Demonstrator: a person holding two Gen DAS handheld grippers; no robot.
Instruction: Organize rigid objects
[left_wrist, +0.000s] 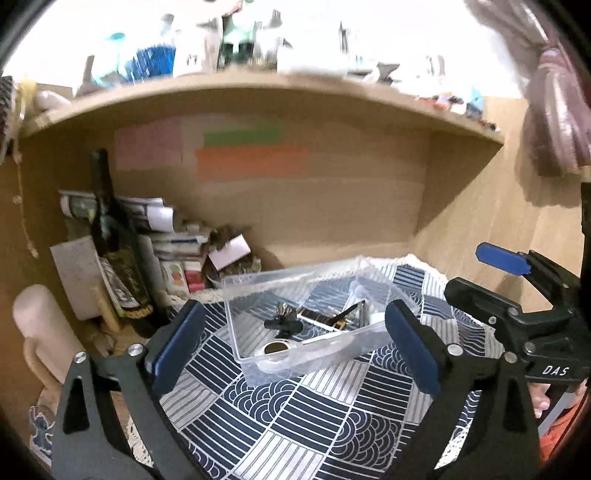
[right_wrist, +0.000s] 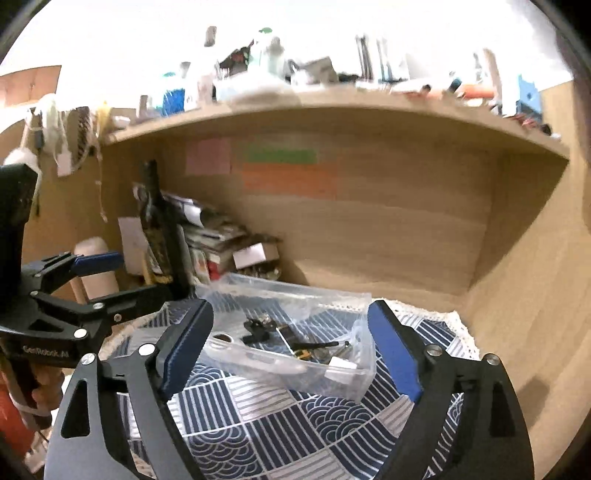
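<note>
A clear plastic box stands on a blue-and-white patterned cloth. In it lie a roll of tape, a black clip, a pen and other small items. My left gripper is open and empty, its jaws either side of the box's near wall. My right gripper is open and empty, straddling the box. Each gripper shows at the edge of the other's view: the right in the left wrist view, the left in the right wrist view.
The cloth lies in a wooden desk alcove under a cluttered shelf. At the back left stand a dark bottle, stacked books and papers and a pale cylinder.
</note>
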